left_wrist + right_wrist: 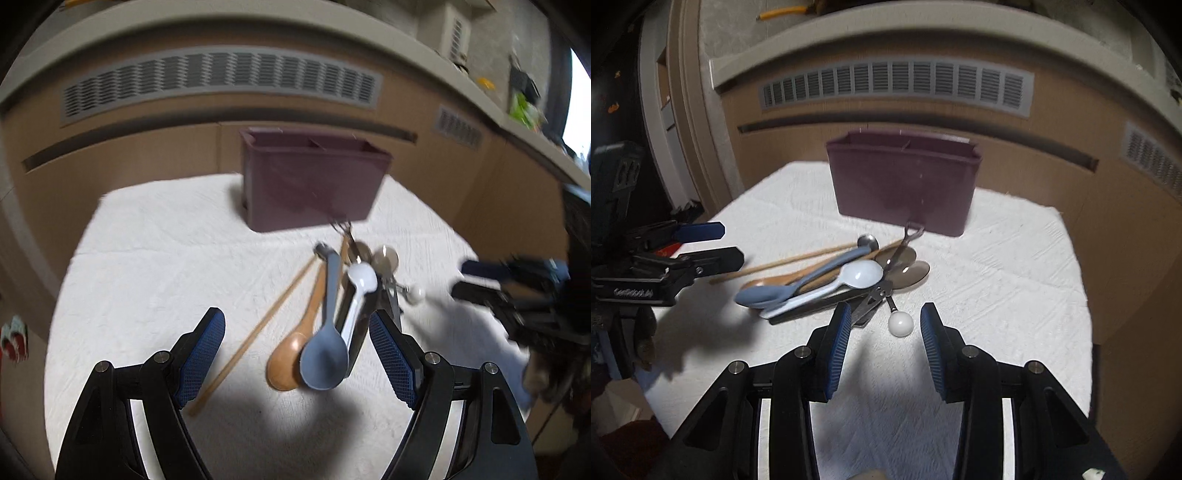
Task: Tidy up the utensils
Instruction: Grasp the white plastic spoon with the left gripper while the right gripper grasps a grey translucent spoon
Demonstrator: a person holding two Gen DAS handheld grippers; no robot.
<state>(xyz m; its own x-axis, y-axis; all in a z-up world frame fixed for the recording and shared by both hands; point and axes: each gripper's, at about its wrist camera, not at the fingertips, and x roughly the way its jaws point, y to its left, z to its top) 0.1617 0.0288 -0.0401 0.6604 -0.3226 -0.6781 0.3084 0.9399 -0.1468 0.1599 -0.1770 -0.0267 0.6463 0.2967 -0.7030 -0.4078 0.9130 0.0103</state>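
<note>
1. Two grippers, left gripper [297,354] and right gripper [884,347], jaws wide, holding nothing.
2. Utensil pile [834,277] lies mid-table [997,277], blue spoon [325,354] on top.
3. Maroon caddy [905,181] stands upright just behind pile.

A white textured cloth [155,266] is covering the table surface, lying flat with faint fold lines running across it. Behind it, a tan cabinet wall [1052,192] is standing with a long grey louvred vent [221,79] set into its upper part and a smaller vent [1152,162] sitting off to the right, while a pale countertop edge [258,22] is curving above. On that counter, at the right of the left wrist view, something yellow [485,83] and something green [522,109] are lying, too blurred to identify.
</note>
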